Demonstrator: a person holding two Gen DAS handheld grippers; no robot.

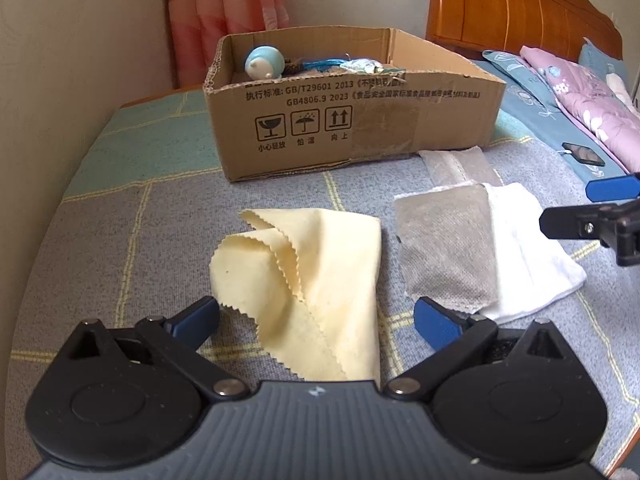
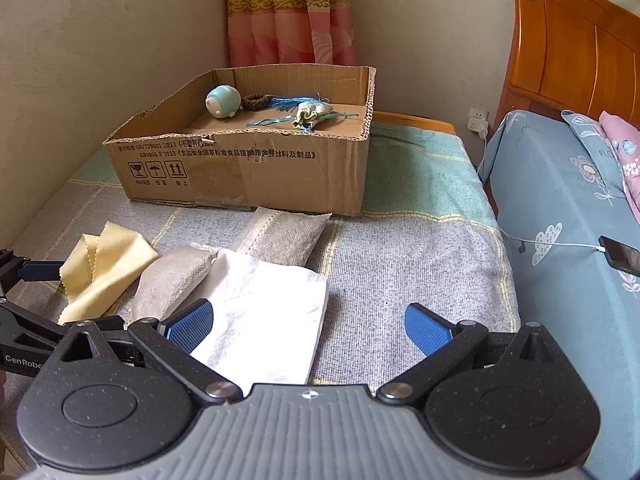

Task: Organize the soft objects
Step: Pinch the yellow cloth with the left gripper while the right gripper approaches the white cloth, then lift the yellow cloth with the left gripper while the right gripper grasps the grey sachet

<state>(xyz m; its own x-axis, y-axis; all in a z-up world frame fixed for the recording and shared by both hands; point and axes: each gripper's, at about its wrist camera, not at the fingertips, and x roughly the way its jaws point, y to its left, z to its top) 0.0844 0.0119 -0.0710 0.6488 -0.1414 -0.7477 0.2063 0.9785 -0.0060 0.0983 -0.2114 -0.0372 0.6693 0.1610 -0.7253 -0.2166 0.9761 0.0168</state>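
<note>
Nearest the left wrist camera, the left gripper [image 1: 316, 320] has its blue-padded jaws spread fully wide and grips nothing. The pale yellow cloth with pinked zigzag edges [image 1: 312, 276] lies loosely folded on the grey and teal checked blanket [image 1: 120, 208], its lower corner running down between the two jaws, clear of both pads. Just right of the cloth sits a flat grey woven sachet [image 1: 446, 246], lying partly over a folded white cloth [image 1: 528, 248]; the gripper's right-hand pad is close to the sachet's near corner. A second grey sachet with a white stitched band [image 1: 456, 164] lies behind them, just in front of the open brown cardboard box printed with handling symbols [image 1: 352, 120]. Inside the box are a small round light-blue toy [image 1: 264, 62], a blue tassel [image 1: 324, 66] and a small pale fabric pouch [image 1: 362, 66].

In the right wrist view, the right gripper [image 2: 308, 328] is also wide open and empty, hovering above the near edge of the white cloth, with its left pad over the cloth and its right pad over bare blanket. Farther right, a black phone on a white cable [image 2: 622, 258] lies on a blue floral bedsheet [image 2: 560, 200].
</note>
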